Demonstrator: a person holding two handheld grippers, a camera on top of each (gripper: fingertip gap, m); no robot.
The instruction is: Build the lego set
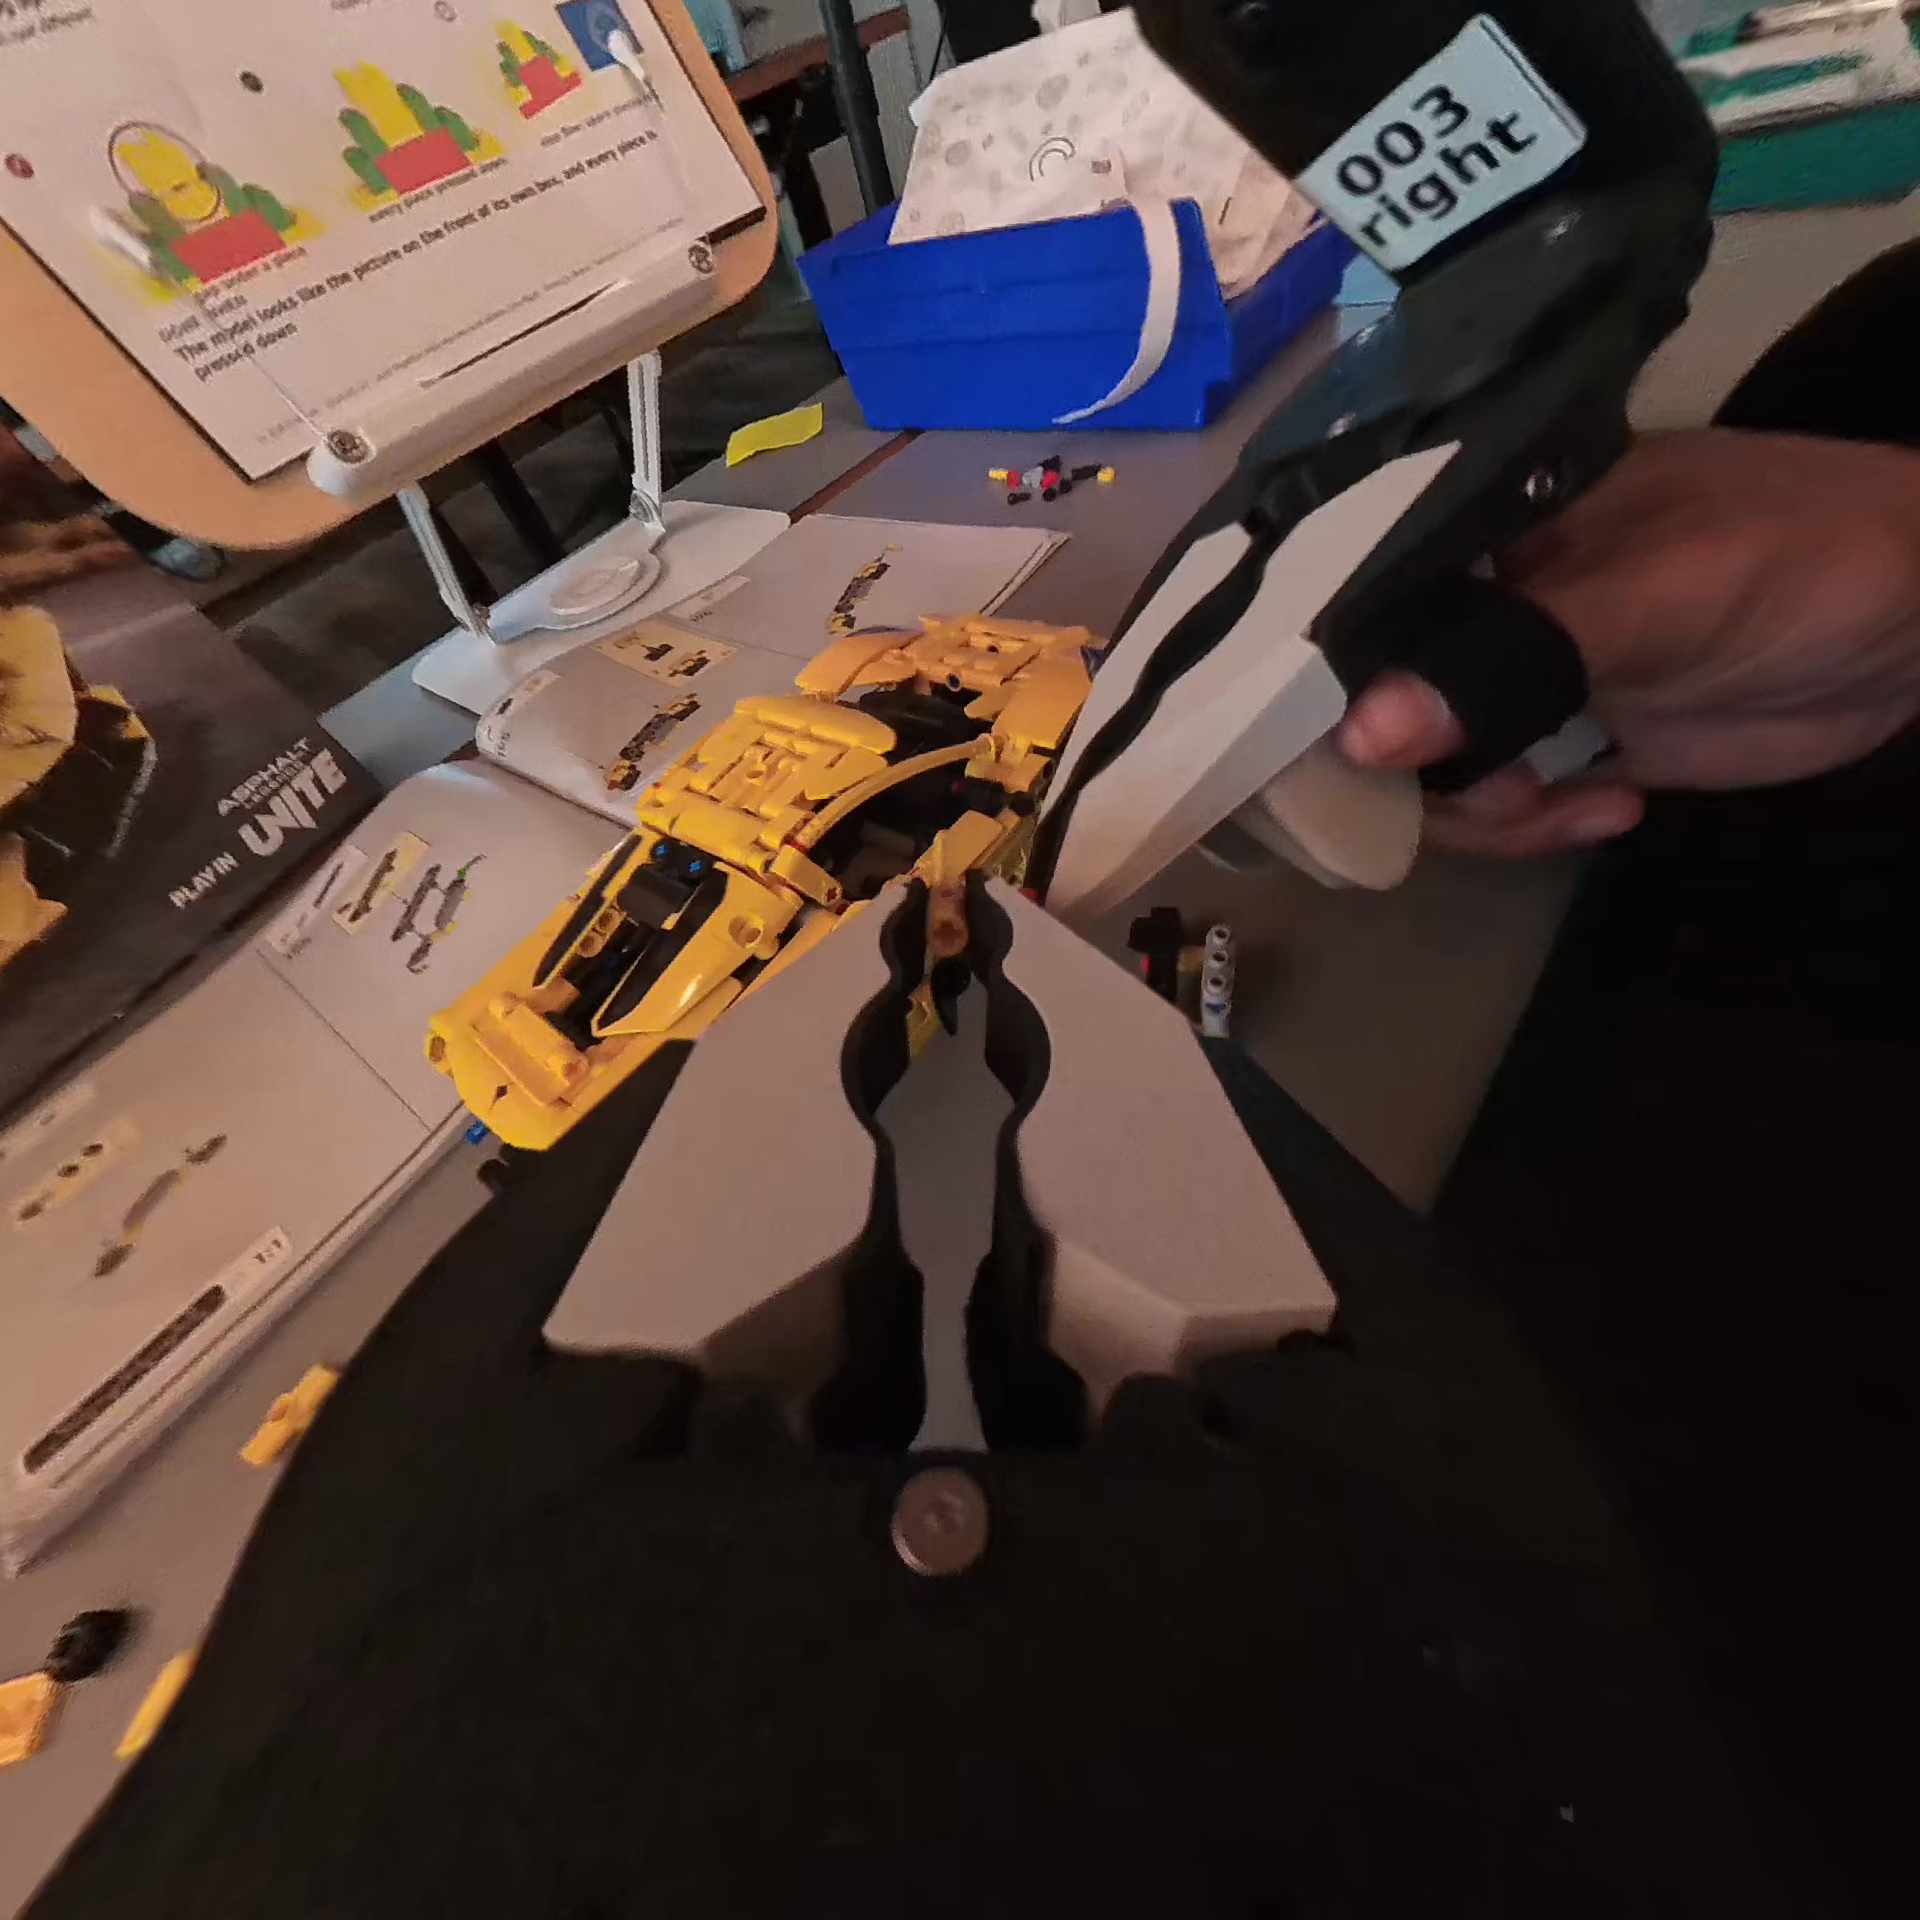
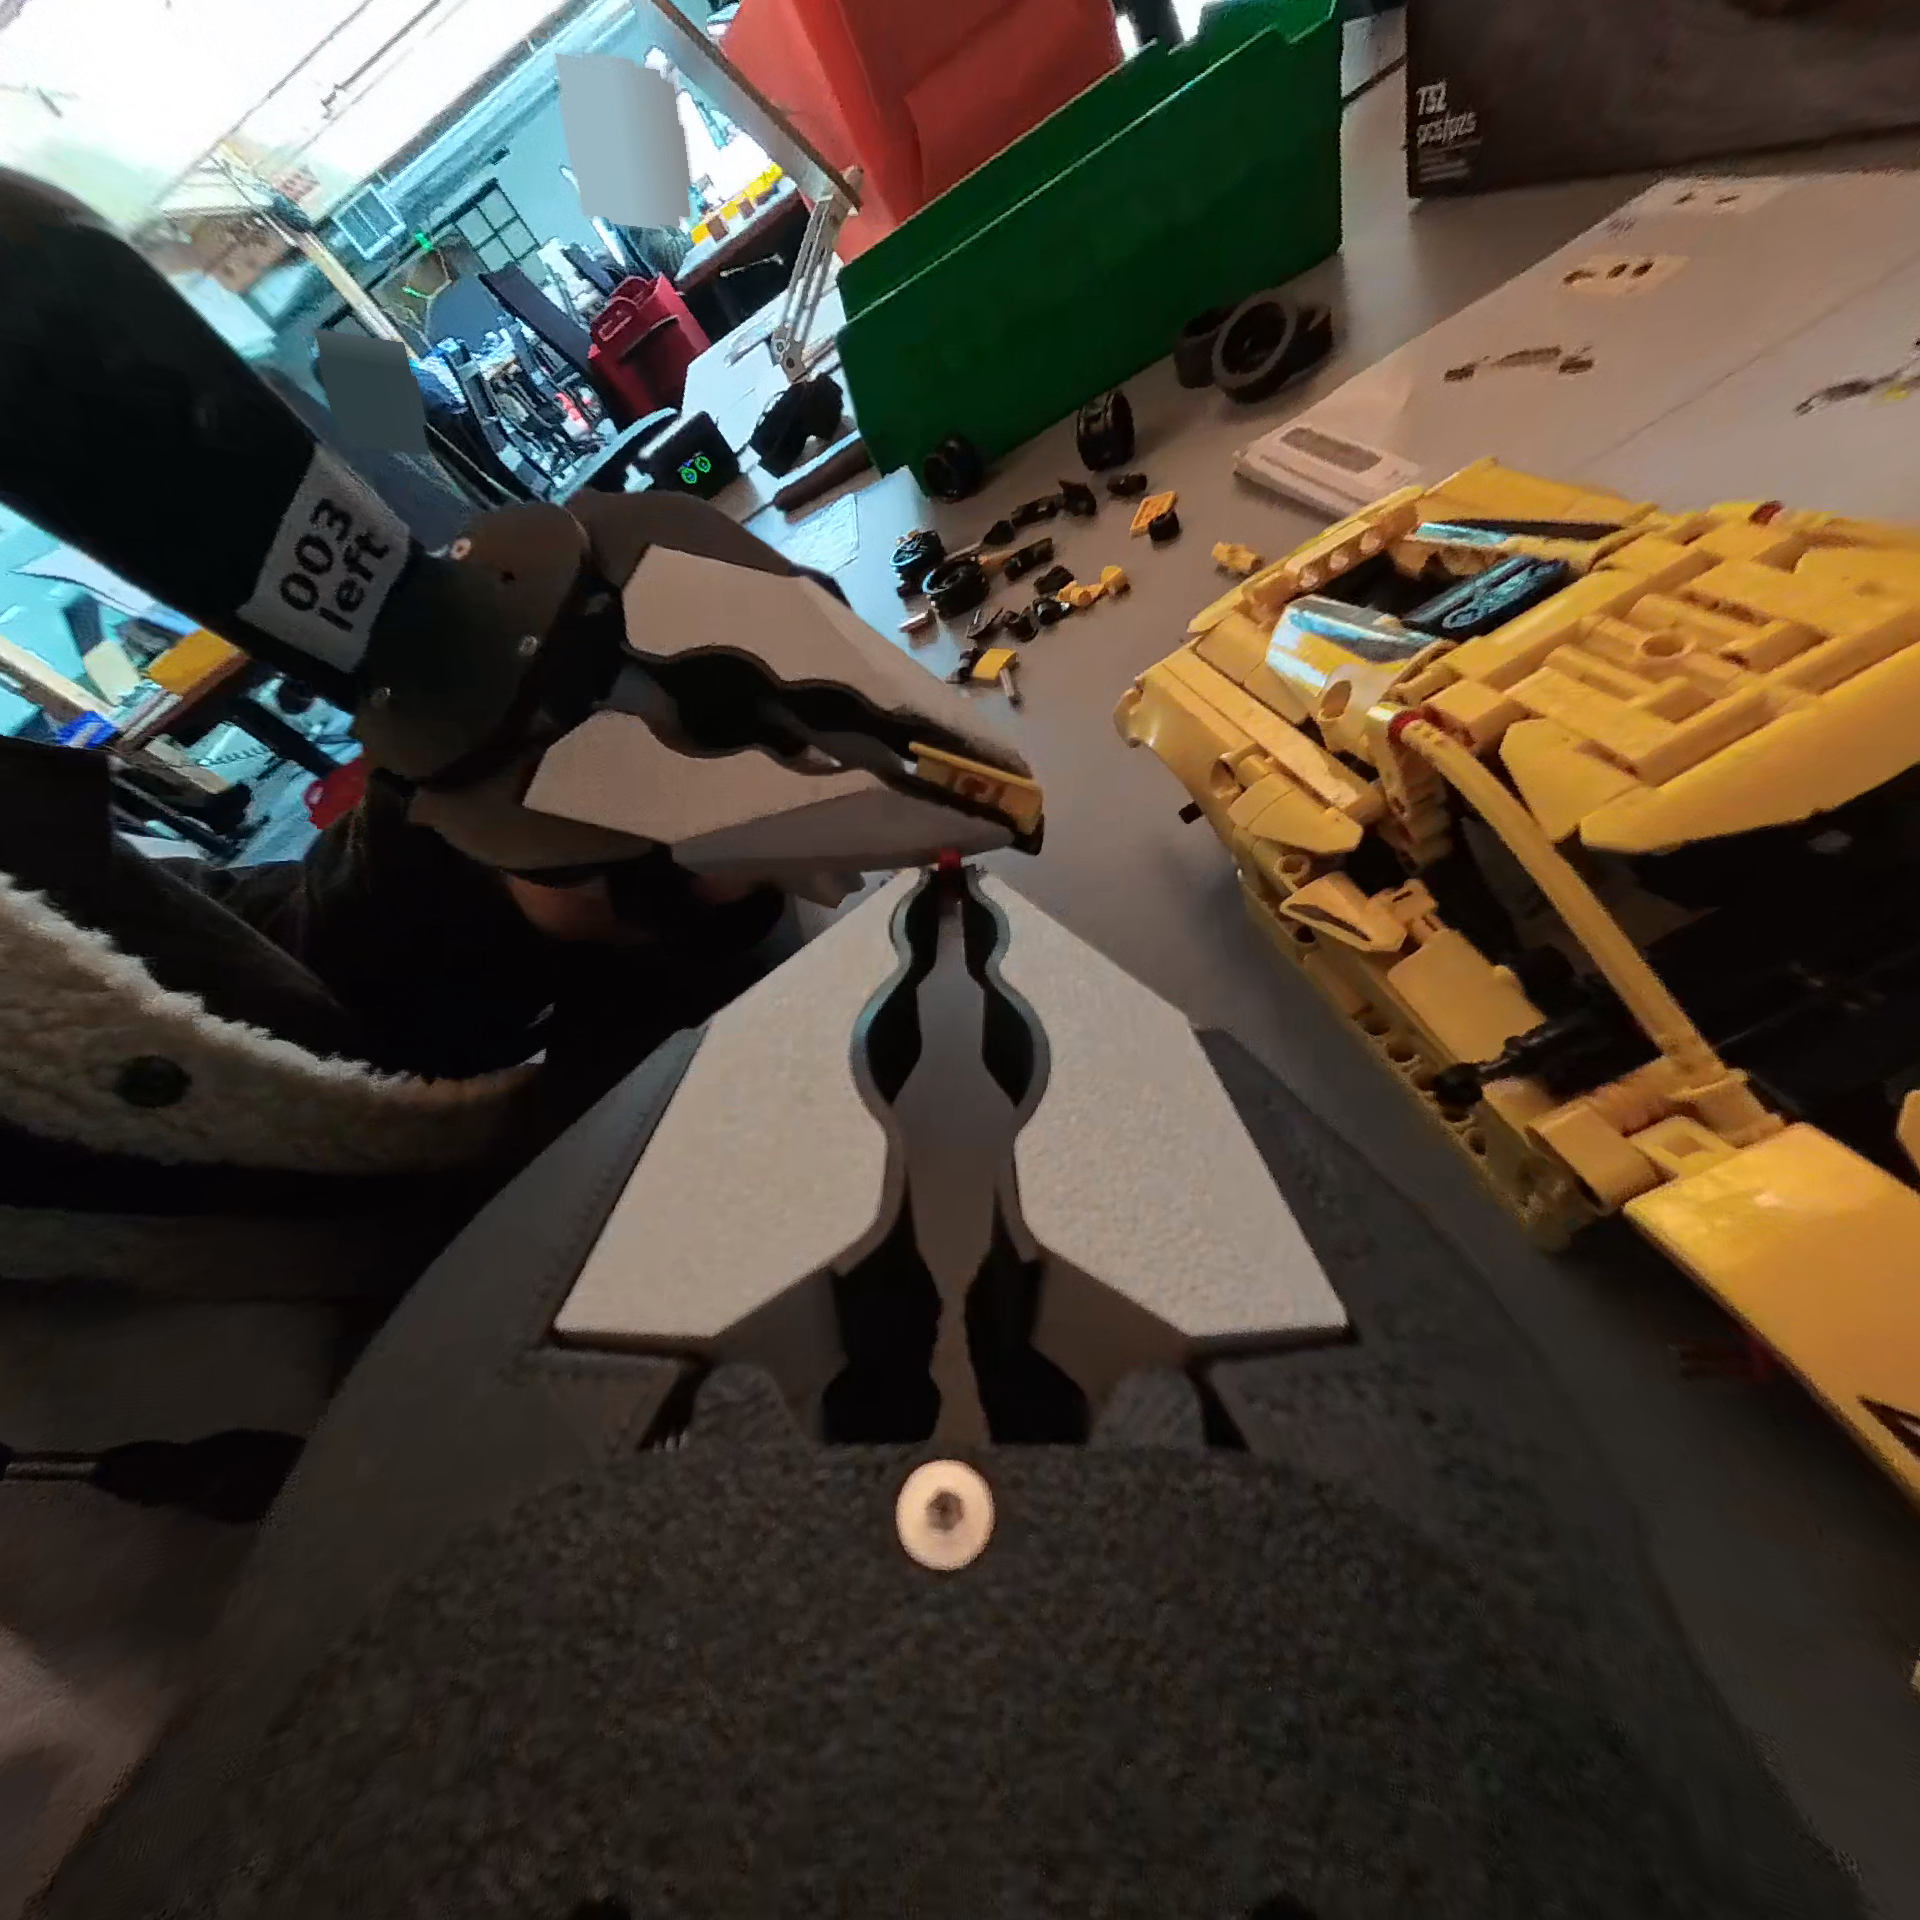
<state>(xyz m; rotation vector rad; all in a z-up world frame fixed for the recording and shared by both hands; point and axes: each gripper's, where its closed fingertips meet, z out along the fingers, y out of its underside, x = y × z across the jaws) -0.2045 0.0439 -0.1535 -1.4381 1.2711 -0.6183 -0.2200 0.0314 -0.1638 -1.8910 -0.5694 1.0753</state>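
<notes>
Grey table (image 2: pixel 1122 883) bare between grippers and car (image 2: pixel 1558 810)

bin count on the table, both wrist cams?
2. Blue bin behind the yellow car, left wrist view; green bin beyond the loose parts, right wrist view. Red shape behind the green one may be a third: cannot tell.

Grey table (image 2: pixel 1122 914) carries everything. Yellow lego car (image 1: pixel 769 862) at frame centre in left wrist view, resting partly on open instruction booklets (image 1: pixel 312 1049). Blue bin (image 1: pixel 1018 312) upper centre; white stand base (image 1: pixel 603 592) left of it. Right wrist view: green bin (image 2: pixel 1081 260) at top, black tyres (image 2: pixel 1252 338) beside it, loose small pieces (image 2: pixel 1018 582) scattered centre.
</notes>
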